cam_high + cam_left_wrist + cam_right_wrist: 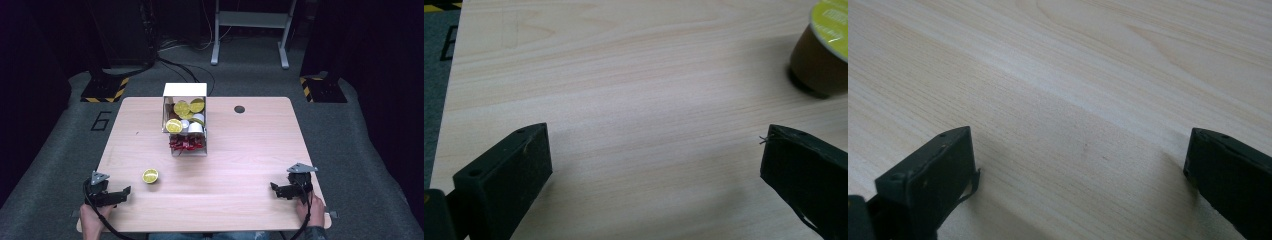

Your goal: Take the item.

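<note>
We see a pale wooden table point(240, 155) taking up the middle of the high view, with a dark round hole point(239, 109) near its far edge. At the far middle of the table stands a white box point(185, 90), open toward us, packed with small lidded cups: yellow-green lids point(174, 125) toward the top and left, white ones point(195, 127) below them, and something red point(186, 144) at the near end that we cannot make out.

One more cup, a brown cup with a yellow-green lid point(150, 175), sits alone on the table near the front left, well apart from the box. In the left gripper view we find it at the upper right corner point(821, 50), ahead of the jaws and touching neither.

The left gripper point(120, 196) lies low at the front left corner, held by a hand point(92, 217); its jaws are spread wide with bare wood between them point(656, 150), gripping nothing.

The right gripper point(277, 190) sits at the front right, with a hand point(310, 210) behind it. Its jaws also stand wide apart over bare tabletop point(1080, 155), and we see nothing between them.
</note>
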A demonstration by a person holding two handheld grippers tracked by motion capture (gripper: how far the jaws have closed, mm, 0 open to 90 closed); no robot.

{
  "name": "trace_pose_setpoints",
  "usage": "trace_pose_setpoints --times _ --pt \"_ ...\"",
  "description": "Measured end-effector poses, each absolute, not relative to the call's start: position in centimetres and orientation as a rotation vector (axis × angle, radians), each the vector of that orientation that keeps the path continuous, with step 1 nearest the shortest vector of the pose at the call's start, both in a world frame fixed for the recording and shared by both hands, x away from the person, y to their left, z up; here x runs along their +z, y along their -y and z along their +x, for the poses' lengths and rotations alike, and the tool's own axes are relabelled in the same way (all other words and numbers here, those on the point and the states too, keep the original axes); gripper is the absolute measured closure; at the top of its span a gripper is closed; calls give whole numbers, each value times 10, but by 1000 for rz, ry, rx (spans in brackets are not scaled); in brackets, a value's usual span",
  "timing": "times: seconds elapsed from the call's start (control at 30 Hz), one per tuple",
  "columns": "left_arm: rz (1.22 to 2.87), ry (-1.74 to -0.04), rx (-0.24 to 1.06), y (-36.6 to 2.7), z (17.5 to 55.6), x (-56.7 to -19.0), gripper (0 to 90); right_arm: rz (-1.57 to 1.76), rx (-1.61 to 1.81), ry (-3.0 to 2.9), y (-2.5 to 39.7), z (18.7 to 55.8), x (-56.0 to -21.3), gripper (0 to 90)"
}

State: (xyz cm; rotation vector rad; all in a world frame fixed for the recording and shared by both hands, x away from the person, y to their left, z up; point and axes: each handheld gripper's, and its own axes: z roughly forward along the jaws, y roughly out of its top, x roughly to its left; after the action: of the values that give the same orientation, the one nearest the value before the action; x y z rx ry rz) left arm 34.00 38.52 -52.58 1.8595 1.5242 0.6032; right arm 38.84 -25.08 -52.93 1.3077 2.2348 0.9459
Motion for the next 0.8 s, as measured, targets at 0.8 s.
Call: trace_pose_setpoints --times 0.8 --pt "1871 -1351 509 -351 343 -492 0 1306 947 -2235 251 388 -529 0"
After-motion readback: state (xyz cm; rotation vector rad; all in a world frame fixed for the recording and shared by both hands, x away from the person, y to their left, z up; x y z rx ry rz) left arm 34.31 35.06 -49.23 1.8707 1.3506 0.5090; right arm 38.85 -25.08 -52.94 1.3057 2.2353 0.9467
